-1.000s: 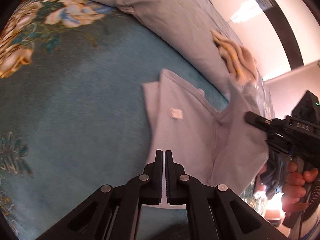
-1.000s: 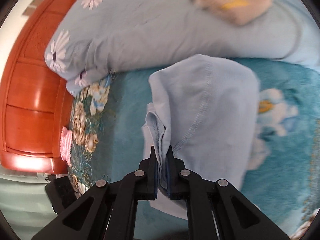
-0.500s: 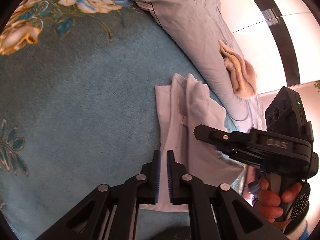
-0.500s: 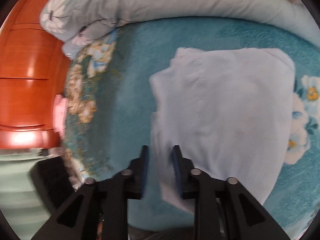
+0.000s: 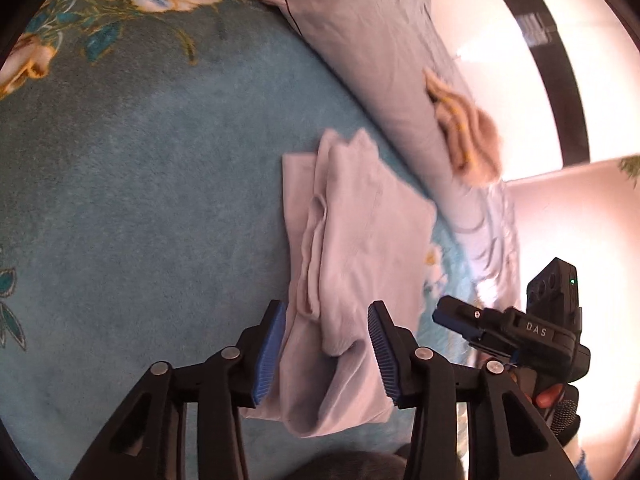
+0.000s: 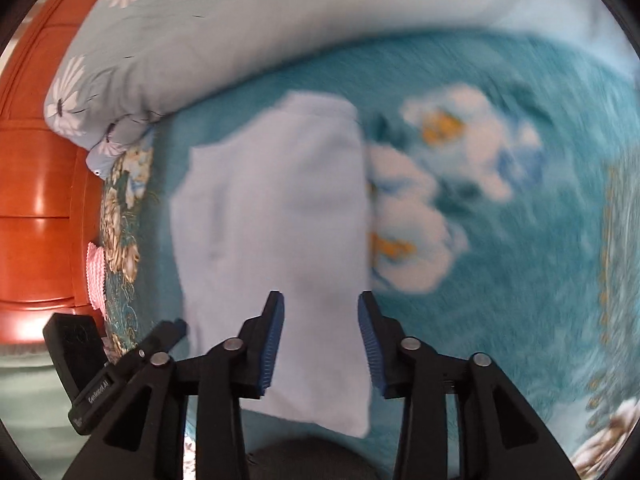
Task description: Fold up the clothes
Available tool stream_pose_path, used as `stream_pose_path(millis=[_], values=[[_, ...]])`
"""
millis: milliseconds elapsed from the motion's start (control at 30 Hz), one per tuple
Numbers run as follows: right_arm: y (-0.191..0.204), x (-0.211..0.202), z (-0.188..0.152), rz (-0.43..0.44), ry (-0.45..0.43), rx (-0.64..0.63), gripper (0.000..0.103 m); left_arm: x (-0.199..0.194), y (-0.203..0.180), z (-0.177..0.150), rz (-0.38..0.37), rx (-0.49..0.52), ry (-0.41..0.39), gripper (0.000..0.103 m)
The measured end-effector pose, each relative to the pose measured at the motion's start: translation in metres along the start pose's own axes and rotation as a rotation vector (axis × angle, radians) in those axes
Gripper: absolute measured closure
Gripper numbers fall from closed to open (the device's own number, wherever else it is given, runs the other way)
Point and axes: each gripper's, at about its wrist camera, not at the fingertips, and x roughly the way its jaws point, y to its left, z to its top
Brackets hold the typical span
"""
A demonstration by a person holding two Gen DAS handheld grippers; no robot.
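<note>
1. On the teal floral bed (image 5: 120,208), a pale blue garment (image 5: 352,264) lies folded, long axis running near to far.
2. Left gripper (image 5: 327,354) jaws gape, straddling its near end.
3. Right gripper (image 6: 320,346) jaws gape too, empty.

Folded garment (image 5: 352,240) lies on bedspread (image 5: 140,200), seemingly just before pillow (image 5: 372,40).

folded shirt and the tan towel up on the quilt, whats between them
In the left wrist view, a strip of teal blanket and then the pale quilt's sloping side separate the folded shirt from the tan towel. Nothing else lies there.
</note>
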Motion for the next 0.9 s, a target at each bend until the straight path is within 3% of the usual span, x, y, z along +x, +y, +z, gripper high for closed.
stream_pose_path(millis=[167,300,500,567,667,800,900], values=[[-0.019,0.014,-0.019,0.037,0.038,0.03,0.061,0.013,0.0,-0.006,0.228,0.082,0.021,0.055],[-0.024,0.022,-0.028,0.069,0.066,0.035,0.061,0.005,0.011,-0.005,0.272,0.054,0.003,0.055],[-0.027,0.034,-0.035,0.109,0.076,0.047,0.061,-0.014,0.026,0.007,0.222,-0.022,-0.046,0.055],[-0.028,0.034,-0.035,0.133,0.065,0.065,0.08,-0.018,0.03,0.01,0.213,-0.036,-0.057,0.055],[-0.027,0.032,-0.035,0.138,0.067,0.058,0.092,-0.023,0.034,0.014,0.195,-0.056,-0.071,0.055],[-0.028,0.016,-0.028,0.177,0.071,0.025,0.093,-0.018,0.03,0.015,0.163,-0.051,-0.067,0.055],[-0.029,-0.003,-0.01,0.125,0.072,-0.081,0.093,-0.012,0.022,0.014,0.154,-0.024,-0.053,0.055]])
